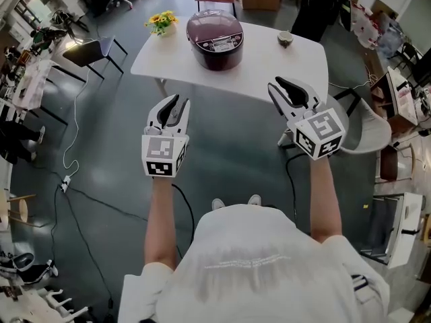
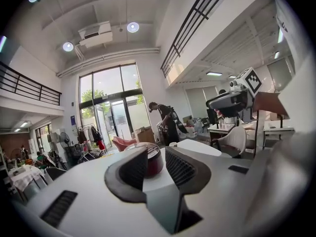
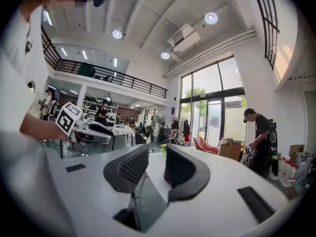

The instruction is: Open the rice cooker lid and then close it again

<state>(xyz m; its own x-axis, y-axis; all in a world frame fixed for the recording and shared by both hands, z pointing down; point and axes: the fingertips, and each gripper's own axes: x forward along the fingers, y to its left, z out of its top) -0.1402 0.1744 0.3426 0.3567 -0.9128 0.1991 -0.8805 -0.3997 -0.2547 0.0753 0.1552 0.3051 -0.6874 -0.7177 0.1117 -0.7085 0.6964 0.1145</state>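
Yellow flowers (image 1: 161, 21) on far left corner of white tabletop (image 1: 269, 69). Left gripper (image 1: 174, 103) in air, short of tabletop, jaws a little apart, holding nothing. Rice cooker (image 1: 215, 39) mid tabletop, lid shut, well apart from both grippers. Right gripper (image 1: 279, 86) by near edge, jaws a little apart, empty. Small bowl (image 1: 285, 39) far right.

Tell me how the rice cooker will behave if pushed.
The rice cooker looks squat and wide-based, so it probably won't tip. Its glossy shell may be slippery. On the smooth white table it could slide under a sideways push.
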